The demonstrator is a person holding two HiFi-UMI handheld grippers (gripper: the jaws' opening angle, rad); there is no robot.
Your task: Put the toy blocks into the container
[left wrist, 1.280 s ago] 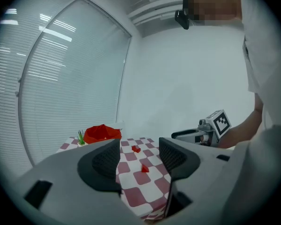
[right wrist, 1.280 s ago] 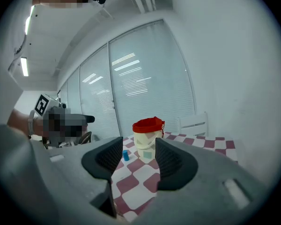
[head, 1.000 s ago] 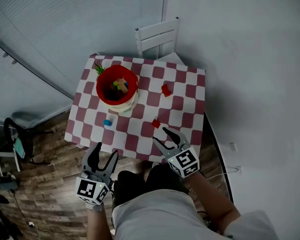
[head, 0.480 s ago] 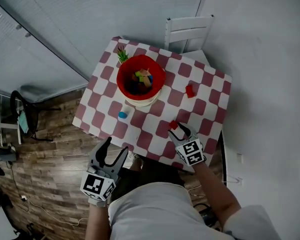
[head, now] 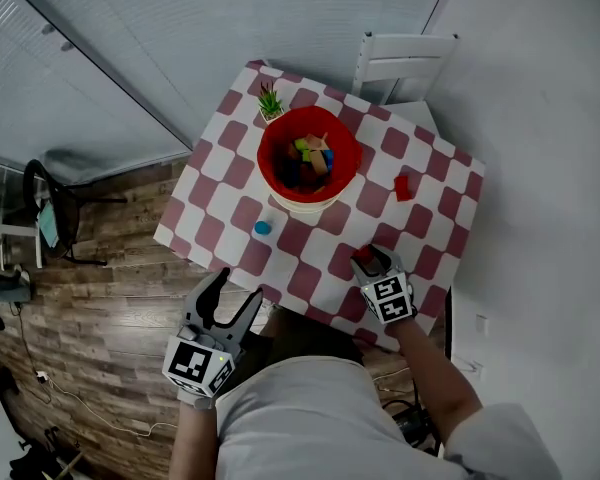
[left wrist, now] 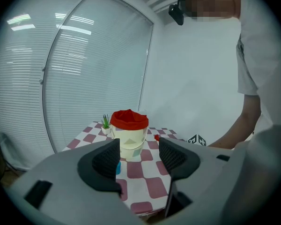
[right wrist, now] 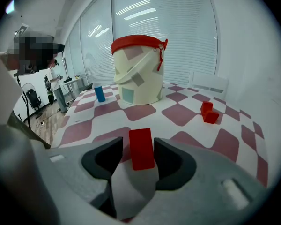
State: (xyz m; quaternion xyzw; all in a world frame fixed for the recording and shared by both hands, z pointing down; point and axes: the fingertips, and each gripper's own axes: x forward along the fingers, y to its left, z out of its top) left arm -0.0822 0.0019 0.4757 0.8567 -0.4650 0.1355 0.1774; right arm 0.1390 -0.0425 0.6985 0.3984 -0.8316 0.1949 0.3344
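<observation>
Room: a small counter with a red and white check cloth stands by a wall of blinds, and beside it is a wooden floor.
Right side: the jaws of the right gripper are narrow, one on each side of a red block. The one jaw looks to touch it, and at the other a thin gap shows, so I judge it is not yet clamped.
Block: it stands upright with its long axis vertical, near the counter's front edge.
Direction: the container lies ahead of these jaws, a little to the left, well apart from them. Some blocks are already inside.
Left side: the left gripper has wide jaws with nothing between them. It hangs off the counter edge, farther from the block.
Others: a blue block is near the container, and a second red block lies to its right.
</observation>
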